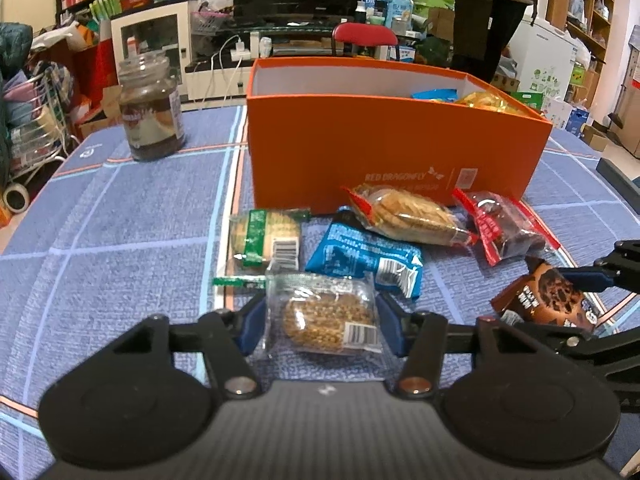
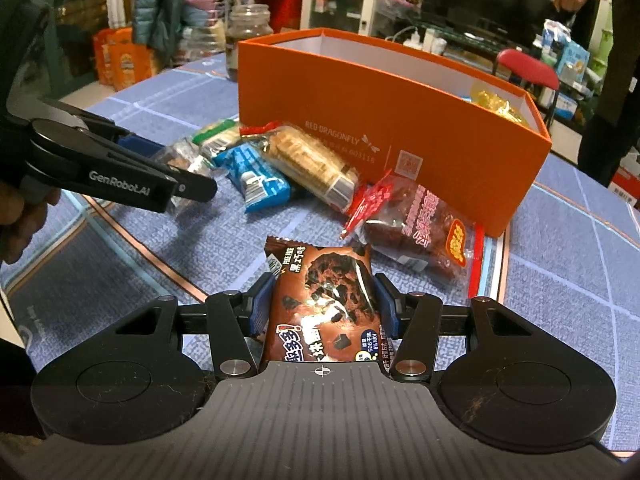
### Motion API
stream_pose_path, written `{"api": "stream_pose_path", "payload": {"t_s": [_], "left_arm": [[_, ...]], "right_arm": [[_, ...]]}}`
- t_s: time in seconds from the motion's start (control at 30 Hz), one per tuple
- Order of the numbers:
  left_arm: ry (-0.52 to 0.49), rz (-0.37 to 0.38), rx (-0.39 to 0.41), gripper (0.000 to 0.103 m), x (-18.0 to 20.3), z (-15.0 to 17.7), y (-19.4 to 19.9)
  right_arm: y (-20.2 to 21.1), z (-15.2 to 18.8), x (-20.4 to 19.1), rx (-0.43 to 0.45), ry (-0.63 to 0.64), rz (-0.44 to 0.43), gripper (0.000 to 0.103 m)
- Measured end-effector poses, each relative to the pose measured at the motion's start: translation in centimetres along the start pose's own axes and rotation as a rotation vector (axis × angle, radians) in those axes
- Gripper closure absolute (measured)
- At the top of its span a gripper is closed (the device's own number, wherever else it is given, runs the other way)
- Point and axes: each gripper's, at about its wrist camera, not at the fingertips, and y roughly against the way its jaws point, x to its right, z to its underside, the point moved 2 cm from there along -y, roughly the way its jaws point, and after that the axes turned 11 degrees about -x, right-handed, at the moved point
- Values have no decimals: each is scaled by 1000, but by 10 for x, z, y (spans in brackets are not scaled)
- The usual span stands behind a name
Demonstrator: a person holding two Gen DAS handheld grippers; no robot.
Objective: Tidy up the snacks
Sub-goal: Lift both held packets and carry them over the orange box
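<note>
My left gripper [image 1: 322,314] is shut on a clear packet with a round brown grain cake [image 1: 324,320], its blue pads against both sides, low over the blue tablecloth. My right gripper [image 2: 320,304] is shut on a brown chocolate cookie packet [image 2: 320,300]; that packet [image 1: 544,300] also shows at the right of the left wrist view. In front lie a green biscuit packet [image 1: 268,236], a blue packet [image 1: 360,256], a red-ended biscuit packet [image 1: 412,216] and a red packet of dark cake [image 1: 504,224]. Behind them stands an open orange box [image 1: 360,148] with blue and gold snacks inside.
A glass jar [image 1: 150,108] with dark contents stands on the table, left of the box. A person [image 1: 492,12] stands beyond the table near a red chair [image 1: 364,34]. Shelves, a cabinet and clutter fill the room behind.
</note>
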Motion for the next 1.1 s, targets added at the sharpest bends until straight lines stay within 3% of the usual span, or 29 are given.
{"api": "stream_pose_path", "payload": {"t_s": [1.1], "left_arm": [[16, 10, 38, 47, 4, -4, 25]], "right_arm": [[18, -3, 5, 58, -3, 44, 64]]}}
